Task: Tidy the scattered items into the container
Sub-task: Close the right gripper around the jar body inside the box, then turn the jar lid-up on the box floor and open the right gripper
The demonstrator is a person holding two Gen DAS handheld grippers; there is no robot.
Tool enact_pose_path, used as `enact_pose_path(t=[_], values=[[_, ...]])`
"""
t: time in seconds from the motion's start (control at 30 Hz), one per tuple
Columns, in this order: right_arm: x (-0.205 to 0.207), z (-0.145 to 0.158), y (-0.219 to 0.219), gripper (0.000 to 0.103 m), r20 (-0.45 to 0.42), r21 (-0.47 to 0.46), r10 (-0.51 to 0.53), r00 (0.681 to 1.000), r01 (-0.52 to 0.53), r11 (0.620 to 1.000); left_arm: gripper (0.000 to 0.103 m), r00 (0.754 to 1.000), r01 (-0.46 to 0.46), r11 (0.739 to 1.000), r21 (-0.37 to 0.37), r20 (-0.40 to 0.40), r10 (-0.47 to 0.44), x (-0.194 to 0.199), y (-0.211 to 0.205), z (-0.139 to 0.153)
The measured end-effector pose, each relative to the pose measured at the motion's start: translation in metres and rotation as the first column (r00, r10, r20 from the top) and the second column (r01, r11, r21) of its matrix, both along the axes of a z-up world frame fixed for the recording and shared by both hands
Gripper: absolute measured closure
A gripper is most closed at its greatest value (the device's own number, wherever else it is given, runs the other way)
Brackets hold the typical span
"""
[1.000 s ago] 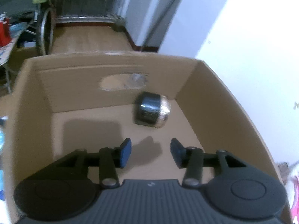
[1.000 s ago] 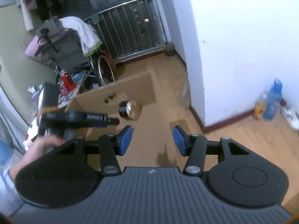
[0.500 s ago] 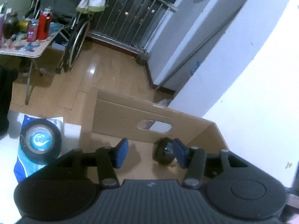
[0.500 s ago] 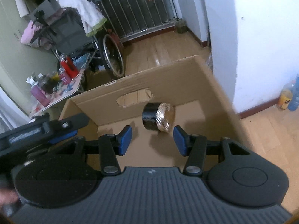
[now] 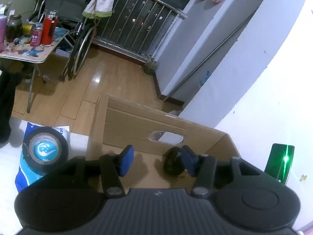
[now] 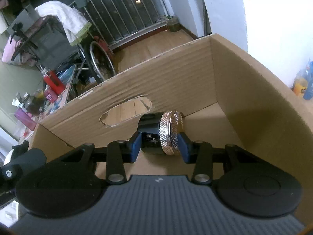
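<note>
A cardboard box (image 6: 176,84) with an oval handle hole stands in front of me; it also shows in the left wrist view (image 5: 137,119). A small black jar with a knurled silver lid (image 6: 161,135) lies on its side inside the box. My right gripper (image 6: 159,146) is inside the box with its blue pads on either side of the jar, shut on it. My left gripper (image 5: 157,161) is open and empty above the box's near edge. The jar (image 5: 173,163) shows behind its right finger. A roll of black tape (image 5: 46,152) lies left of the box on a blue packet.
A white wall stands close on the right. A green-lit device (image 5: 280,160) sits right of the box. A folding table with bottles and cans (image 5: 35,45), a wheelchair (image 5: 80,45) and a metal railing (image 5: 140,25) stand further back on the wooden floor.
My left gripper has pulled back out of the box and risen. My right gripper has moved down into the box and closed onto the jar.
</note>
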State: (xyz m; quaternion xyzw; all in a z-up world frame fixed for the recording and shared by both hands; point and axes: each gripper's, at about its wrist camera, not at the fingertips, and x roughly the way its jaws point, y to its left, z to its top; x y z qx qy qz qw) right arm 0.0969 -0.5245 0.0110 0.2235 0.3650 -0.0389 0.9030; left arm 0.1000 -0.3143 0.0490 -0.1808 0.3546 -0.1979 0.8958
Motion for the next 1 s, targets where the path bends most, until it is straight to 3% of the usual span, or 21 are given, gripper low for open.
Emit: enact_pose_path(t=[0.1, 0.17, 0.23, 0.27, 0.4, 0.53, 0.6, 0.87, 0.9, 1.0], values=[[-0.003, 0.002, -0.001, 0.074, 0.005, 0.004, -0.023, 1.000, 0.023, 1.000, 0.049, 1.000, 0.002, 1.000, 0.017, 0.001, -0.002, 0.000, -0.002, 0.000], [-0.004, 0.009, 0.007, 0.089, 0.012, -0.083, 0.010, 1.000, -0.008, 0.997, 0.049, 1.000, 0.007, 0.999, 0.037, 0.002, -0.007, -0.001, -0.003, 0.001], [-0.003, 0.016, 0.014, 0.097, -0.001, -0.194, 0.064, 0.998, -0.063, 0.979, 0.049, 1.000, 0.004, 0.999, 0.041, 0.004, -0.004, -0.001, -0.004, 0.001], [-0.001, 0.017, 0.013, 0.098, -0.013, -0.206, 0.081, 0.997, -0.082, 0.975, 0.048, 1.000, 0.002, 0.999, 0.043, 0.005, -0.002, -0.002, -0.004, 0.001], [-0.001, 0.016, -0.005, 0.093, -0.009, -0.047, 0.053, 0.999, -0.053, 0.997, 0.048, 1.000, 0.005, 1.000, 0.031, 0.005, -0.005, -0.002, -0.003, 0.001], [-0.006, 0.010, -0.002, 0.060, 0.020, -0.003, 0.059, 0.998, -0.059, 0.998, 0.048, 1.000, 0.005, 0.999, 0.034, 0.006, -0.005, -0.002, -0.002, 0.002], [-0.001, 0.006, 0.003, 0.054, 0.000, -0.024, 0.063, 0.998, -0.063, 0.998, 0.048, 1.000, 0.003, 0.999, 0.032, 0.007, -0.003, -0.002, -0.001, 0.002], [0.009, -0.002, 0.008, 0.056, 0.009, -0.026, 0.045, 0.999, -0.044, 0.999, 0.048, 1.000, 0.002, 0.999, 0.034, 0.008, -0.003, -0.002, -0.001, 0.002], [0.008, -0.001, 0.012, 0.059, 0.006, -0.054, 0.045, 0.999, -0.045, 0.998, 0.047, 1.000, 0.002, 0.999, 0.033, 0.007, -0.003, -0.002, -0.001, 0.002], [0.001, 0.014, 0.021, 0.085, 0.010, -0.136, 0.104, 0.995, -0.101, 0.986, 0.047, 1.000, 0.002, 1.000, 0.027, 0.006, -0.002, -0.001, 0.000, 0.001]])
